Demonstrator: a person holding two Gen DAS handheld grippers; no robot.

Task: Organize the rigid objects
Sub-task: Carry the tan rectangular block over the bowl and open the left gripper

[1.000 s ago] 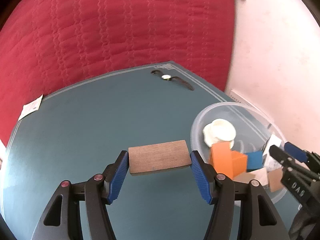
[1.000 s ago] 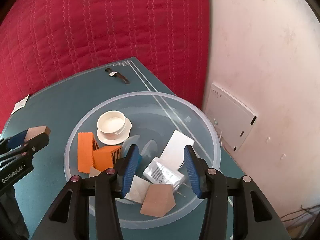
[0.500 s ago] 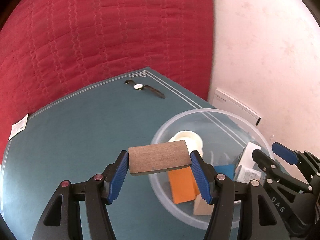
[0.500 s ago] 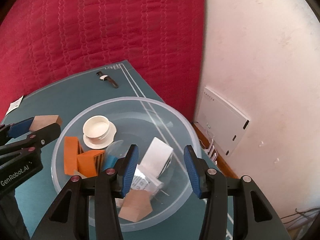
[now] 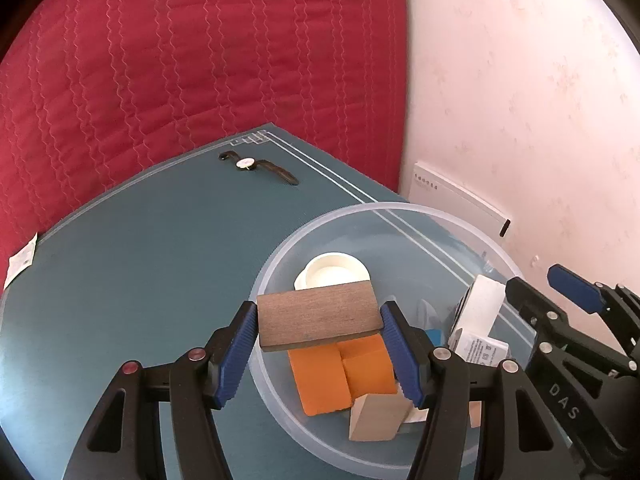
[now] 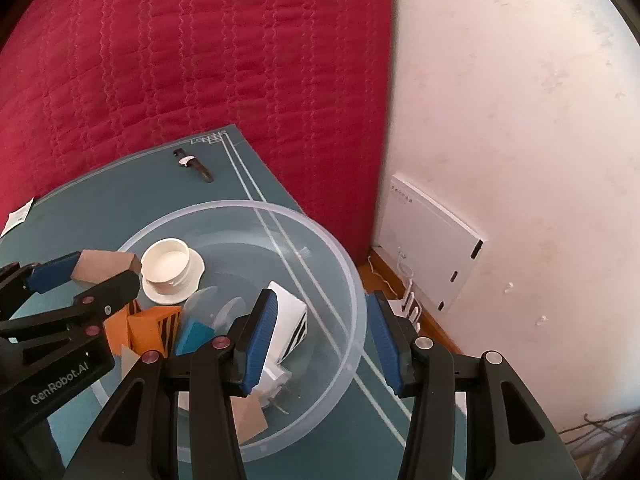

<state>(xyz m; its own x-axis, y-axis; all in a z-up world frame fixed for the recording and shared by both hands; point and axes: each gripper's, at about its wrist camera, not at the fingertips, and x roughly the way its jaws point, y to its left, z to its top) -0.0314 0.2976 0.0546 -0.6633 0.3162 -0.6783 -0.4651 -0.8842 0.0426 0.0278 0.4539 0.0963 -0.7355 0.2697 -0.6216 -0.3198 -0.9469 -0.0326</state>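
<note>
Left claw (image 5: 318, 328) grips a brown wooden slab (image 5: 316, 316) by its ends, held above the near-left part of a clear bowl (image 5: 472, 232) on the teal bench (image 5: 140, 248). Right claw (image 6: 322, 338) is spread wide, gripping nothing, straddling the bowl's right rim. Orange blocks (image 5: 340, 372) and a white cup (image 5: 332, 274) lie inside.

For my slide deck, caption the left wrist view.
Left gripper holds a wooden block above a clear bowl of blocks.
</note>
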